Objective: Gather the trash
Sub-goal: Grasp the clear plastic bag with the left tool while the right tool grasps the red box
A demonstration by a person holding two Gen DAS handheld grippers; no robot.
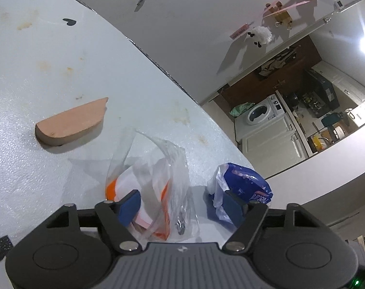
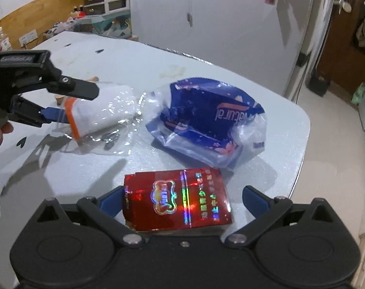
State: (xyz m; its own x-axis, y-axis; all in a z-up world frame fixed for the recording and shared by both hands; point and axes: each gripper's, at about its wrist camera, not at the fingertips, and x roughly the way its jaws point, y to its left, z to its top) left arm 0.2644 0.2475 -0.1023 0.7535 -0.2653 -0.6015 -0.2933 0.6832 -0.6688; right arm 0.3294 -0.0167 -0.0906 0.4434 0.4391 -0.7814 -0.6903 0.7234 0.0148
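low, left hand-held gripper (image 1: 180, 204) tilted down, jaws apart astride clear bag (image 1: 156, 168); right hand-held gripper (image 2: 182, 200) wide over red packet (image 2: 177, 200).

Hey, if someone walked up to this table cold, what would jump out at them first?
Probably the shiny red foil packet lying between the open fingers of the right tool near the table edge. Behind it sits a crumpled blue wrapper, and to its left a clear bag with orange trim sits between the left tool's fingers.

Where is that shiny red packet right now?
The red packet lies flat on the white table, seen by the right wrist camera between the open fingers of the right gripper, just in front of the blue wrapper.
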